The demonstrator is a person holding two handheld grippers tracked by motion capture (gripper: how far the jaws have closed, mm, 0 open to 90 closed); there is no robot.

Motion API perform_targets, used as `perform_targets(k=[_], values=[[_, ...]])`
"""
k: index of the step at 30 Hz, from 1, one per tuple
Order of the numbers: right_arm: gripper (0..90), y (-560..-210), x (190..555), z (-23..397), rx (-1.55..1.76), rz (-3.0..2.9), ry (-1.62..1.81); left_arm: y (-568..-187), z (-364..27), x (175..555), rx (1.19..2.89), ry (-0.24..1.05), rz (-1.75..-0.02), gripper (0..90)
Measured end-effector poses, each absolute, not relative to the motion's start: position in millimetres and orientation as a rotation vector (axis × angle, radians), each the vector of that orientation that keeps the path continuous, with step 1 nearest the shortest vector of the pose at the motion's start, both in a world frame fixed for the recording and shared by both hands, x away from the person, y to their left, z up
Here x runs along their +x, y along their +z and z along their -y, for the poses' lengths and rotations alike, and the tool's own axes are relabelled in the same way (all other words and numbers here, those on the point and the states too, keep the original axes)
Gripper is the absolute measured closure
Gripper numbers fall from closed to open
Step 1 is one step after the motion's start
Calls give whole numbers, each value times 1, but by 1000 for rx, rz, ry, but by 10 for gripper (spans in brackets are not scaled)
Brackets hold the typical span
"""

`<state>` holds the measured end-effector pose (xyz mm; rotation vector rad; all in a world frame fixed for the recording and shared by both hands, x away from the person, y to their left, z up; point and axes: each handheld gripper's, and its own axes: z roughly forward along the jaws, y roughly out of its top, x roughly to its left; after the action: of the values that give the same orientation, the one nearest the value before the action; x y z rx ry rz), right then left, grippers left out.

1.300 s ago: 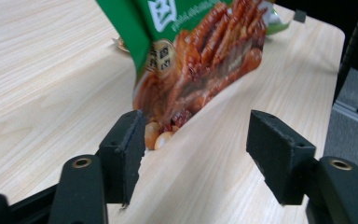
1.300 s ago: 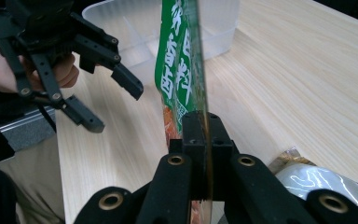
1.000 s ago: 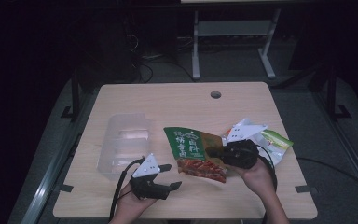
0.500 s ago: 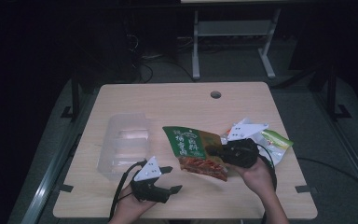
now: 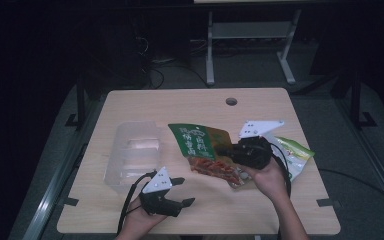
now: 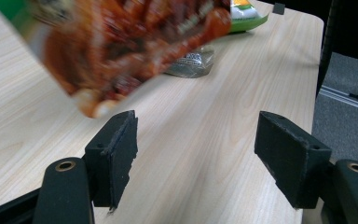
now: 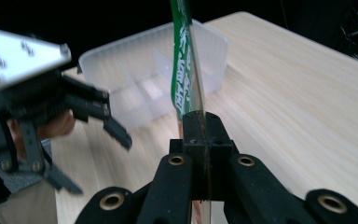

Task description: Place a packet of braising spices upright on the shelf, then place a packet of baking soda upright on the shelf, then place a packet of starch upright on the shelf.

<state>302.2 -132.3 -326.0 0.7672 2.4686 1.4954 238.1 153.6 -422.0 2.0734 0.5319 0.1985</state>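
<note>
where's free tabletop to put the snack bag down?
Bare wood along the far edge of the table, around the cable hole. Also bare at the near edge between the left gripper and the right hand. Crowded mid-table: clear bin, snack bag in the right gripper, light-green packet.

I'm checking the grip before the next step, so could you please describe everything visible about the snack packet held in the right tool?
The snack packet is a flat, glossy plastic pouch, green with pale lettering at its far end, printed with red-orange food at its near end. The right tool is shut on its edge, holding it off the table.
</note>
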Motion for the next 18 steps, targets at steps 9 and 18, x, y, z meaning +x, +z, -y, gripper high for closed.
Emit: perform_targets(k=[9,18], values=[[895,-293,324,106,702,-2490,1473,-421,-155,236,2064,193,-541,292],[895,-283,341,85,673,-2517,1453,-421,-154,236,2073,188,-527,291]])
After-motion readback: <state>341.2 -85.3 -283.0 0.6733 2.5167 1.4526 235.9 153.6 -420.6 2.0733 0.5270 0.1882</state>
